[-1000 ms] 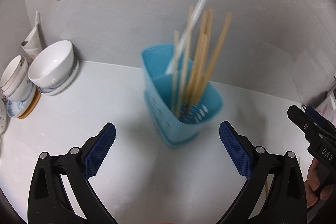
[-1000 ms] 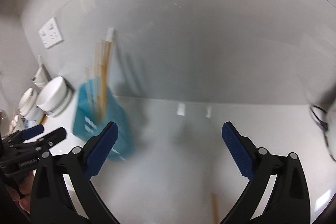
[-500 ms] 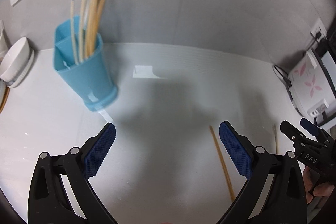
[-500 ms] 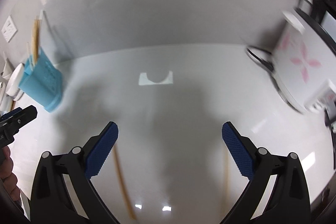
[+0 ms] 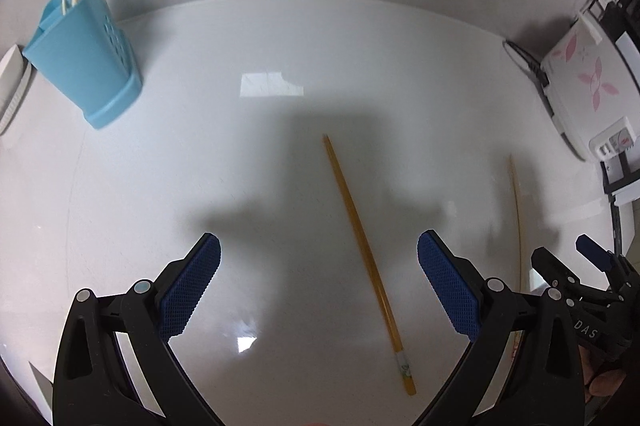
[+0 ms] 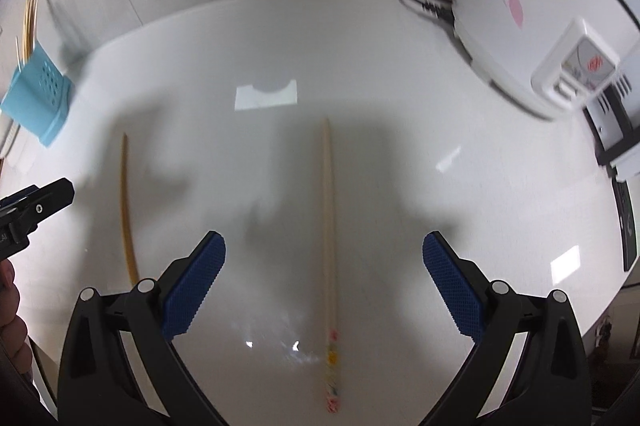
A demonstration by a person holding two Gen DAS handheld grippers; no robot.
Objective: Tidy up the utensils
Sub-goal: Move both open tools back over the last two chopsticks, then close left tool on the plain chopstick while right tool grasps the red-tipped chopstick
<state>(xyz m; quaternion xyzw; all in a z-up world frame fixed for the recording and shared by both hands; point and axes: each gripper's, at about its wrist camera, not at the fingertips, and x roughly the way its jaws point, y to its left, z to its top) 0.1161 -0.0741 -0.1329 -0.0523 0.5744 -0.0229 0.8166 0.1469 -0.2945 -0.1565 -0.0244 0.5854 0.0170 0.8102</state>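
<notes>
Now my left gripper (image 5: 319,284) hangs wide open, empty, straddling the amber chopstick (image 5: 366,258) flat on the countertop (image 5: 160,186); my right gripper (image 6: 324,284), equally agape, frames the pale chopstick (image 6: 329,238). Both presumably belong in the blue holder (image 5: 82,60), far left.
</notes>
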